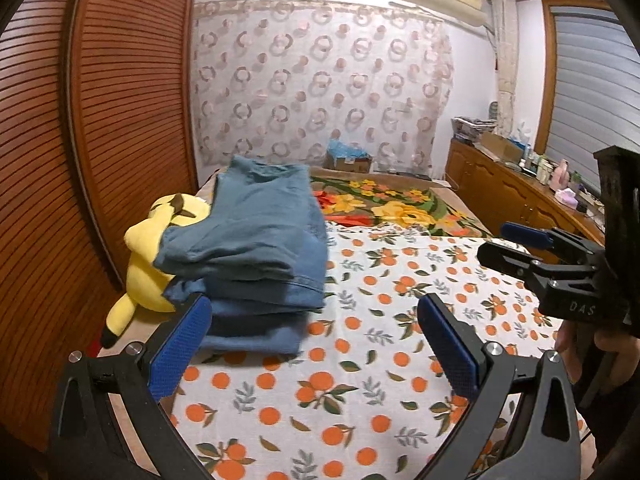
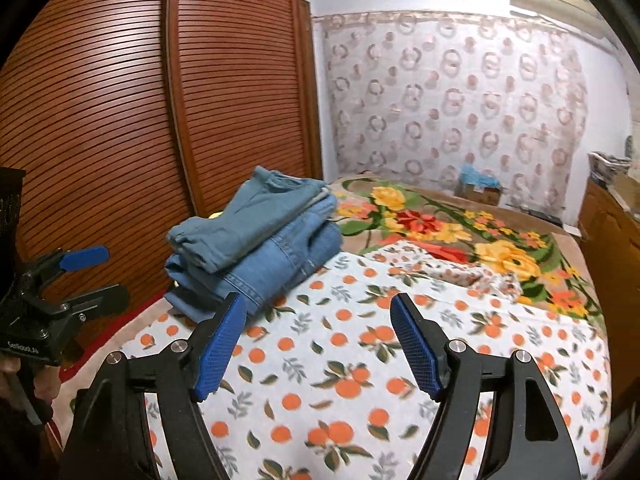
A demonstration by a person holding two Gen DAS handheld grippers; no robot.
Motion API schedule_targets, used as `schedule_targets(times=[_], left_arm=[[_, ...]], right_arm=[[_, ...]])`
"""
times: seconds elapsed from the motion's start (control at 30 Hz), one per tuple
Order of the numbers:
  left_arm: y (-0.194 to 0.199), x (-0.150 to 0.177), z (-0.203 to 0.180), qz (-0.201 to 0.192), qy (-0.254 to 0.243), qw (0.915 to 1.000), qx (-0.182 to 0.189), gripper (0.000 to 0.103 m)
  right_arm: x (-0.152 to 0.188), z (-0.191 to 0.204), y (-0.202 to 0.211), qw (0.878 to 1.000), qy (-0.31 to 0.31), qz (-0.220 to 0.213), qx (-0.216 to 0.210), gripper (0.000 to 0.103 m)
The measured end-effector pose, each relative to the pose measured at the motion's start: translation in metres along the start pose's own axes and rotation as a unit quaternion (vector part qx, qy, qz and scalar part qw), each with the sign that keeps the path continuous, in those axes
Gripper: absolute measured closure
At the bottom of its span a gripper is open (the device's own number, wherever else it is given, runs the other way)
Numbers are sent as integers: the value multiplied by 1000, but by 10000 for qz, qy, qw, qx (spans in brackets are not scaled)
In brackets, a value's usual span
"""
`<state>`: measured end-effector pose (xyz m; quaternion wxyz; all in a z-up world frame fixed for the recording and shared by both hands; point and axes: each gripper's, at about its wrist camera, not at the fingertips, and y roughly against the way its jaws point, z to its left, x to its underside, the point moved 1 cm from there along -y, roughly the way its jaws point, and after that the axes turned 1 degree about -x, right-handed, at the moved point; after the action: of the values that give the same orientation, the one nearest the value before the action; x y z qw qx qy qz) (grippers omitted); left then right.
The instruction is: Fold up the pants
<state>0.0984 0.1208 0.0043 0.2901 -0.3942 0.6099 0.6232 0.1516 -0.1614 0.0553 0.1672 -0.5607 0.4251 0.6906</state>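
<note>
At the far left a yellow plush toy (image 1: 150,256) is lying against the wooden wardrobe doors (image 1: 120,120), and the folded pants (image 1: 260,240) are sitting in a stack just beside it, touching it, at the left edge of the orange-print sheet (image 1: 360,380). The left gripper (image 1: 312,344) is hovering low near the stack with its fingers spread wide and holding nothing; its left pad is showing in front of the stack's lower edge, though whether it is touching is unclear. To the right, the right gripper (image 2: 318,344) is also standing wide open and empty over bare sheet.

The fold looks finished, so the step in hand is probably clearing away. Doing it well means backing both grippers off level, without snagging the loose top layer or nudging the stack toward the bed's edge.
</note>
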Motion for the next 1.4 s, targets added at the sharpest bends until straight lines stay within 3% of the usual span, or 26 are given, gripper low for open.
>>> schedule_targets(times=[0.27, 0.5, 0.87, 1.1, 1.4], left_arm=[[11, 4, -31, -66, -133, 9997, 179, 0], [25, 11, -64, -107, -313, 9987, 378, 0], [49, -5, -105, -388, -545, 9957, 645, 0], [62, -15, -117, -534, -627, 9944, 665, 0], [77, -17, -115, -728, -582, 9933, 682, 0]], right_arm=[[24, 6, 43, 9990, -221, -23, 387, 26], [38, 10, 89, 9965, -475, -177, 668, 17], [50, 0, 150, 9828, -861, -485, 1561, 16], [49, 11, 171, 9765, -932, -727, 1801, 16], [58, 21, 170, 9737, -815, -921, 1920, 16]])
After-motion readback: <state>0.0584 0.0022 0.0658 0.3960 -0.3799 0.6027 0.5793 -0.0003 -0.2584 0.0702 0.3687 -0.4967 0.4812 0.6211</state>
